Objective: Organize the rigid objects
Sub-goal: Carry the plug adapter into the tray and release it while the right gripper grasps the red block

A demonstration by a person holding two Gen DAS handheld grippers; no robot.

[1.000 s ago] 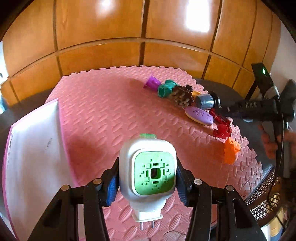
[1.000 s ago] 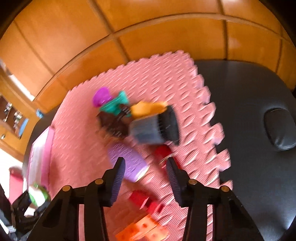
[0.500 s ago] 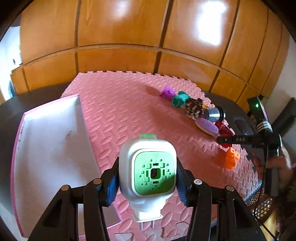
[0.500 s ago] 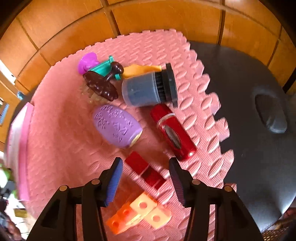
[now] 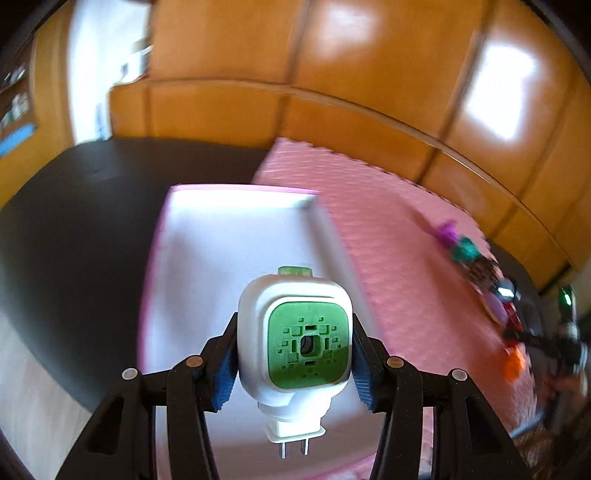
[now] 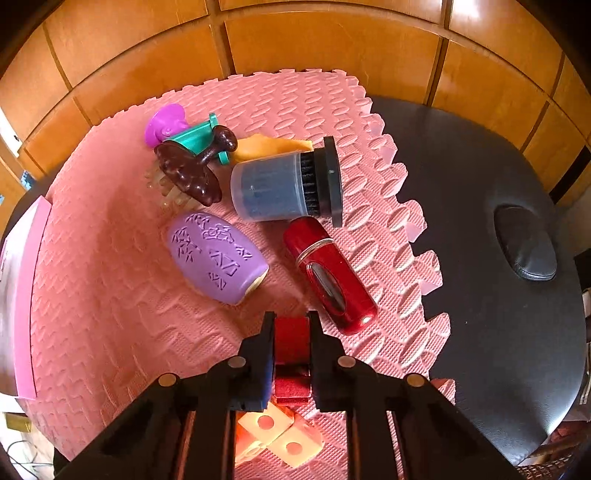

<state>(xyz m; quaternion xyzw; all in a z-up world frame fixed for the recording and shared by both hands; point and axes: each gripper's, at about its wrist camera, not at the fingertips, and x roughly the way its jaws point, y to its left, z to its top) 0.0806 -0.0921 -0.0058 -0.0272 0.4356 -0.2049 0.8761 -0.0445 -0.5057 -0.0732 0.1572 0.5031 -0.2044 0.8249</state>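
My left gripper [image 5: 293, 356] is shut on a white plug-in device with a green face [image 5: 295, 341], prongs pointing down, held above a white box with pink sides [image 5: 236, 236]. My right gripper [image 6: 291, 332] is shut on a dark red block piece [image 6: 291, 338] lying on the pink foam mat [image 6: 110, 295]. Beyond it lie a purple oval case [image 6: 216, 258], a red cylinder [image 6: 332, 273], a grey capped brush [image 6: 284, 186], a brown scalp brush [image 6: 188, 171], a teal piece [image 6: 201, 138] and a purple cup [image 6: 164, 123].
An orange block [image 6: 273, 432] lies under the right gripper's fingers. The mat sits on a black padded table [image 6: 480, 221] with wooden panels [image 6: 295, 33] behind. The pink box edge [image 6: 29, 277] shows at the mat's left. The other handheld gripper [image 5: 554, 339] is blurred at right.
The left gripper swung left with the plug-in device, from over the mat to above the white box. The right gripper dropped toward the mat and shut on the dark red block.
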